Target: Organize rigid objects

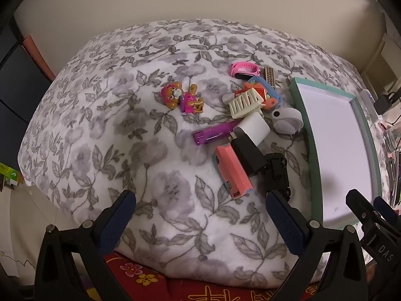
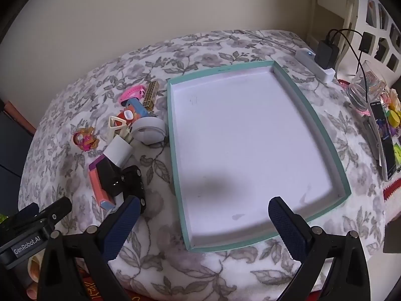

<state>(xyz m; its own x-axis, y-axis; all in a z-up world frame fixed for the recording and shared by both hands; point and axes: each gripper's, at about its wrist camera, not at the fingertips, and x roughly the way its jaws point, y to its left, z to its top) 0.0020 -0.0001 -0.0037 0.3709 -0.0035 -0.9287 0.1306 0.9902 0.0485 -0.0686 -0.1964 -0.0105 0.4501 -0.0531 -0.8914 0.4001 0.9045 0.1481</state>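
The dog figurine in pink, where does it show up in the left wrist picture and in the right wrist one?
Left wrist view: the dog figurine lies above centre on the floral blanket, alone, left of the toy pile.
Right wrist view: the dog figurine sits at the left, small, left of the same pile.
Shared landmark: the teal-rimmed tray, right of the pile in both.

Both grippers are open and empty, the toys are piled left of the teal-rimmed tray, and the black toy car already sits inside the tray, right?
Not quite: the black toy car lies on the floral blanket outside the teal-rimmed tray, which holds nothing, as the right wrist view shows. The rest stands.
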